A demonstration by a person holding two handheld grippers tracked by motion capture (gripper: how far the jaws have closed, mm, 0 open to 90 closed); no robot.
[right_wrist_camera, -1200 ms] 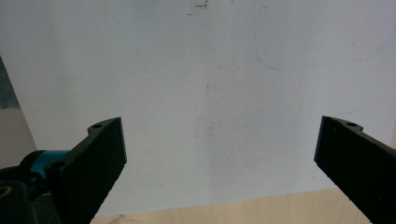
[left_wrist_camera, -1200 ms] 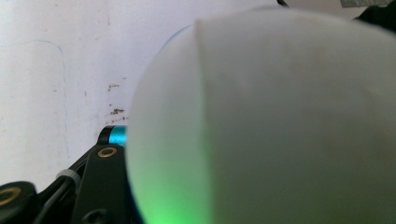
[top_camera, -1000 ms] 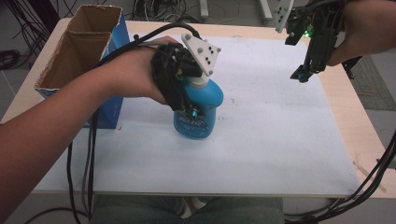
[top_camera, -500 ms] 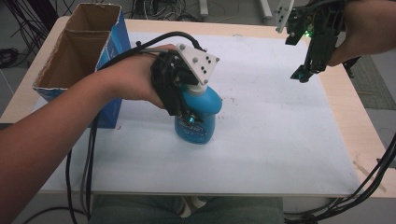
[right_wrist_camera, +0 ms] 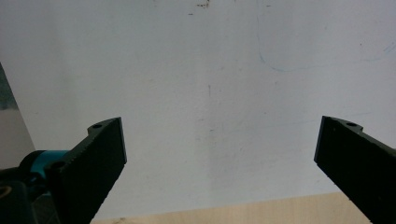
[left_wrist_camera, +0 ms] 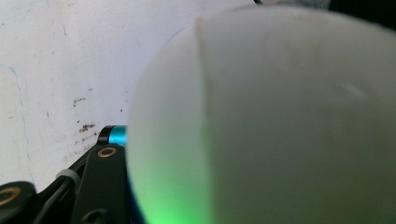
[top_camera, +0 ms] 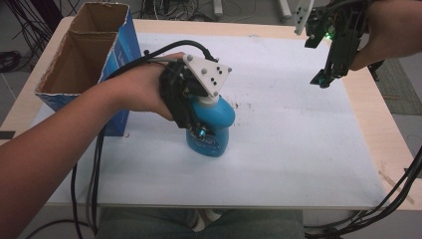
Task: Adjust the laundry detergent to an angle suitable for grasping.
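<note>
the left tongs (top_camera: 199, 130) are clamped on a blue spray bottle (top_camera: 211, 129), which is tilted near the middle of the surface (top_camera: 298, 149), just beside an open cardboard box (top_camera: 84, 55). the right tongs (top_camera: 323, 79) are held wide and empty above the far right corner. the carrying step is judged to be in hand; a lift over the box rim is probably called for next. the white sheet is marked with specks, and cables (top_camera: 84, 199) are draped off the front edge.
</note>
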